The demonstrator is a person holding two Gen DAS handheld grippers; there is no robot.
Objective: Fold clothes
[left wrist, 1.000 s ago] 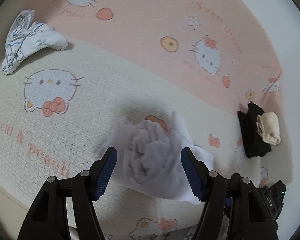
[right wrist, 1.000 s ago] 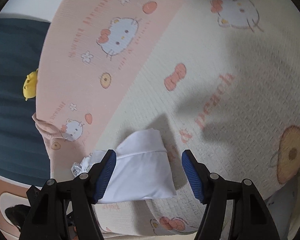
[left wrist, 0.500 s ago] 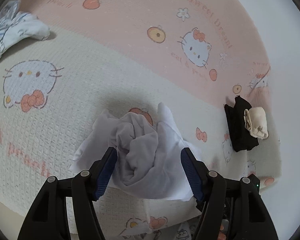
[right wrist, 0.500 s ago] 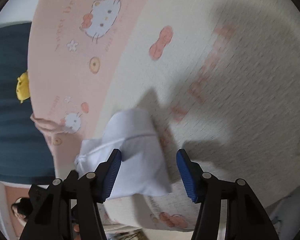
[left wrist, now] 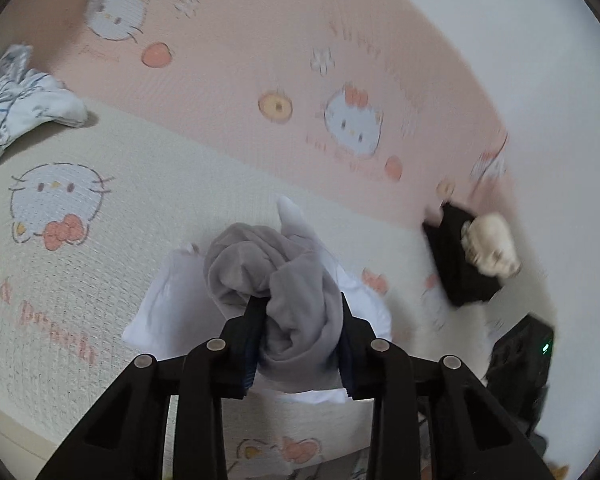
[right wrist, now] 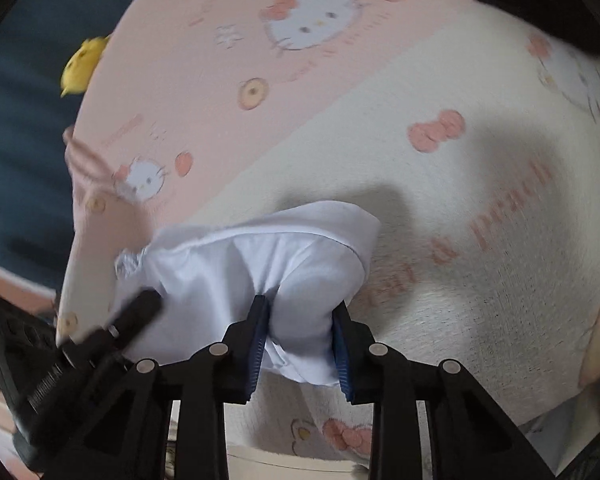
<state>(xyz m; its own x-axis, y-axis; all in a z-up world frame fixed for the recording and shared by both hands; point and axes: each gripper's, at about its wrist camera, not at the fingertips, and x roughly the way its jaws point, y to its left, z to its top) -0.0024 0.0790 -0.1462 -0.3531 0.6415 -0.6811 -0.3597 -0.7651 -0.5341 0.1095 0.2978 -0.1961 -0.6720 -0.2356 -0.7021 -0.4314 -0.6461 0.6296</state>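
A: Garment (left wrist: 292, 300) in both your grips, bunched on the cat-print blanket (left wrist: 100, 240). Your left gripper (left wrist: 300, 340) has just been closing, and its blue pads now pinch a grey-shadowed wad of the white cloth. Your right gripper (right wrist: 300, 340) has likewise just been closing, and it clamps a smooth fold of what looks to be the same white garment (right wrist: 260, 264) near the blanket's front edge.

B: Why two grips on one crumpled piece?

A: You likely hold it at two separate spots so you can lift it, pull it taut and lay it flat before any fold; as it lies, it is too balled up to crease. In the right wrist view the other gripper's black body shows at the lower left, so your hands work near each other.

B: Count what lies about.

A: One white garment in hand. One white piece with blue print (left wrist: 20, 108), loose at the far left of the blanket. One black item (left wrist: 456, 268) at the right edge with one cream bundle (left wrist: 492, 248) on top of it; these two look already folded and set aside out of your working space. One yellow toy (right wrist: 82, 64) beyond the blanket's edge in the right wrist view. Two grippers, both clenched on cloth.
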